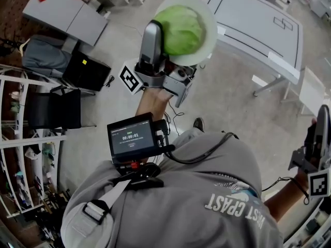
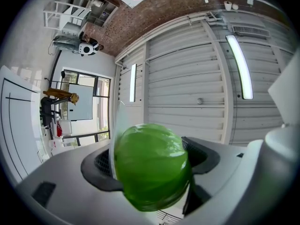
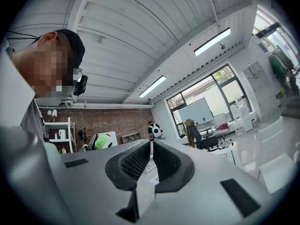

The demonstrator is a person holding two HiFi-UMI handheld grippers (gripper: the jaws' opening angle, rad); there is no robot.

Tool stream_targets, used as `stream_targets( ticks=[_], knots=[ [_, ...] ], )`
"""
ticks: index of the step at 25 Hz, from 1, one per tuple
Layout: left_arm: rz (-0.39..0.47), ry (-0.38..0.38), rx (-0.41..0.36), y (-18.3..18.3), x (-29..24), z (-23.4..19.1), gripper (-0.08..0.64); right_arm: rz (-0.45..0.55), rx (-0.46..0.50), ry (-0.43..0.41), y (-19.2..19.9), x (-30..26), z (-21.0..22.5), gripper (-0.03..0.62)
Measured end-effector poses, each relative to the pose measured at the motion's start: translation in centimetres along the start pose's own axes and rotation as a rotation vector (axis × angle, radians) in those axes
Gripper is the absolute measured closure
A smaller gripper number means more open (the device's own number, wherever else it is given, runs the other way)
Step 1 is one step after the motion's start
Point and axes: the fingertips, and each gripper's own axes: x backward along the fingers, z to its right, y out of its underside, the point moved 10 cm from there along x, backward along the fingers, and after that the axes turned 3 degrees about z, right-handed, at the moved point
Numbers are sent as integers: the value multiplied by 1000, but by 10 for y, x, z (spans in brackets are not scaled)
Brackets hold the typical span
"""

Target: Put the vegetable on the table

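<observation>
A round green cabbage (image 1: 182,29) rests against a white plate (image 1: 207,14), held up in the air above the floor. My left gripper (image 1: 155,35) is shut on the pair. In the left gripper view the plate's thin edge (image 2: 114,135) stands between one jaw and the cabbage (image 2: 150,186), and the other jaw presses the cabbage's far side. The white table (image 1: 258,25) lies just beyond, to the right. My right gripper (image 1: 323,123) hangs at the far right, pointing upward. It (image 3: 151,149) is shut, with nothing in it.
A black chair (image 1: 51,107) and a white shelf rack (image 1: 15,138) stand at the left. A grey backpack (image 1: 44,56) and a black case (image 1: 85,71) lie on the floor. A small screen (image 1: 132,138) is strapped to the person's chest. A grey cabinet (image 1: 67,9) sits top left.
</observation>
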Motion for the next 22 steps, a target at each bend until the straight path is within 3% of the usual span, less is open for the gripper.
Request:
stream_targets(
  ticks=[6,12,22],
  knots=[
    [-6,2,26,-41,-9,-41,169,-10,-6,41,16,-50,5,584],
    [-31,-1,37,-44,-11,-53,170,-22,0,64,20,-59,2,584],
    [7,-45,14,-38,-22,-45,172,-39,-20,51,0,-69,27,584]
  ],
)
